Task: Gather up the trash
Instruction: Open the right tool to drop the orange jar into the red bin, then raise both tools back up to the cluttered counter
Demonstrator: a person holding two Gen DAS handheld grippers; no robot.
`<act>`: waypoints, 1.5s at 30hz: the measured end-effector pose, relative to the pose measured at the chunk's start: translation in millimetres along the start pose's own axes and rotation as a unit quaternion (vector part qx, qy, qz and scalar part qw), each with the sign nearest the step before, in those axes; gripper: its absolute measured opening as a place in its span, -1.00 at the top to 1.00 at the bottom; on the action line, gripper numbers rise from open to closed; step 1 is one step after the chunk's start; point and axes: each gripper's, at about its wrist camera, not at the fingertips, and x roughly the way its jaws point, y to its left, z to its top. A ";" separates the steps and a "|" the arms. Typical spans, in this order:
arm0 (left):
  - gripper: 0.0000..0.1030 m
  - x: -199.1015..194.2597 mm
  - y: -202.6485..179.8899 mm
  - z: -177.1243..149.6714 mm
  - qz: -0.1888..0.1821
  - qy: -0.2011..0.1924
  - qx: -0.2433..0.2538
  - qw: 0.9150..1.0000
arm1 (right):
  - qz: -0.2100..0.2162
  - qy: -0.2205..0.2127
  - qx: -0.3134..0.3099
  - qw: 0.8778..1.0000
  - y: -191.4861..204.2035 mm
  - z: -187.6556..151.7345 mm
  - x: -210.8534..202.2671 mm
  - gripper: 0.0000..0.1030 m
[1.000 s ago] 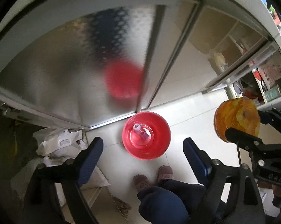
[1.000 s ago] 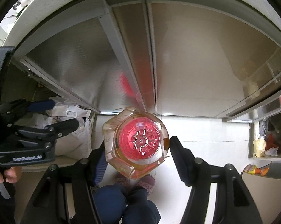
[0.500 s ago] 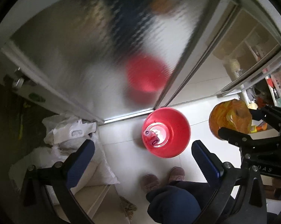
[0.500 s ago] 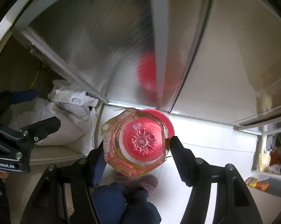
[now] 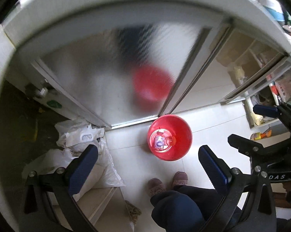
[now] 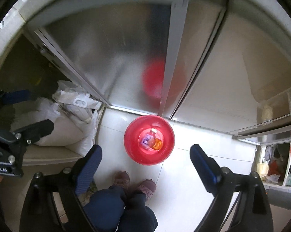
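Observation:
A red bin (image 5: 181, 150) stands on the white tiled floor by the frosted sliding doors; it also shows in the right wrist view (image 6: 133, 152). Inside lie a clear bottle with a purple label (image 6: 147, 141) and an orange bottle (image 6: 157, 144). In the left wrist view they show as a pale blur (image 5: 160, 140). My left gripper (image 5: 148, 163) is open and empty, high above the bin. My right gripper (image 6: 146, 162) is open and empty, also above the bin. The right gripper shows at the right edge of the left wrist view (image 5: 261, 127).
White plastic bags (image 5: 77, 135) pile up at the left beside a low ledge (image 6: 48, 155). The person's shoes (image 5: 166, 181) stand just in front of the bin. Shelves with clutter (image 6: 276, 164) are at the right. A small orange item (image 5: 260, 135) lies on the floor at right.
The right gripper has opened and let go of the orange bottle, which now lies in the red bin. Both grippers sit higher and have shifted slightly.

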 end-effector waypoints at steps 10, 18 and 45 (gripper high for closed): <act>-1.00 -141.5 -24.2 27.4 0.003 -0.056 -0.009 0.998 | 0.003 -0.062 -0.004 0.998 0.3 19.6 -143.8 -0.99; -1.00 -209.2 -23.1 40.8 0.024 -0.099 -0.028 0.994 | 0.004 -0.120 -0.023 0.993 4.1 37.6 -224.1 -0.99; -1.00 -200.4 144.4 169.4 0.042 -0.063 -0.086 0.993 | 0.034 -0.128 -0.069 0.989 76.7 209.1 -212.9 -0.99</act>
